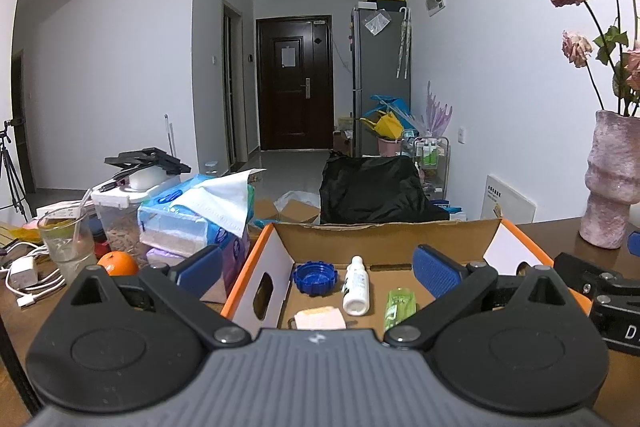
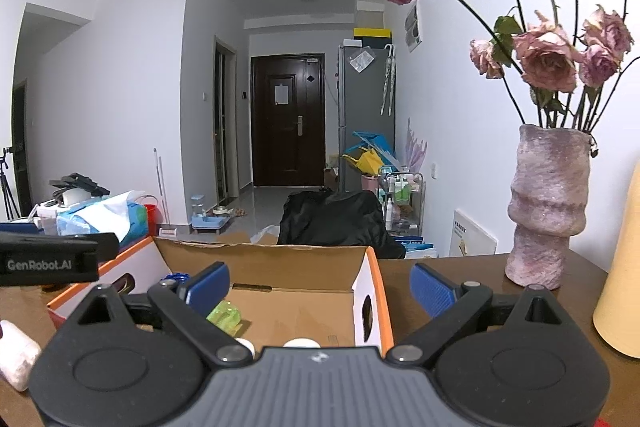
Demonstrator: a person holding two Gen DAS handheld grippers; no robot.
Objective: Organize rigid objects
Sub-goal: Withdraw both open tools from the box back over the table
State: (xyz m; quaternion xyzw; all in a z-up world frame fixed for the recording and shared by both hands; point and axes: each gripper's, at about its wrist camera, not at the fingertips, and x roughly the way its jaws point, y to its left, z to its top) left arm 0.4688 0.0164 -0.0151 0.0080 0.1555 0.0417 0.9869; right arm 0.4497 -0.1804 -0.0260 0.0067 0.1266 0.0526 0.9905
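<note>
left gripper [image 1: 318, 267]: blue-padded fingers spread wide apart, nothing between them, held over the open cardboard box [image 1: 384, 229] at lower centre of the left wrist view. box floor holds a blue ridged cap [image 1: 315, 277] at left, a small white bottle [image 1: 355, 286] lying just right of it, a green packet [image 1: 395, 308] further right, and a pale block with a beige top [image 1: 320, 319] at the near edge, possibly a sponge; partly hidden by the gripper body. right gripper [image 2: 320, 285]: fingers likewise wide apart and empty, straddling the box's right wall with its orange rim [image 2: 380, 291]. pink textured vase [image 2: 546, 203] with dried roses stands on the brown table [image 2: 452, 267], right of frame, apart from the box. tissue pack [image 1: 196, 211], orange [image 1: 118, 263] and glass with straw [image 1: 68, 239] sit left of the box.
</note>
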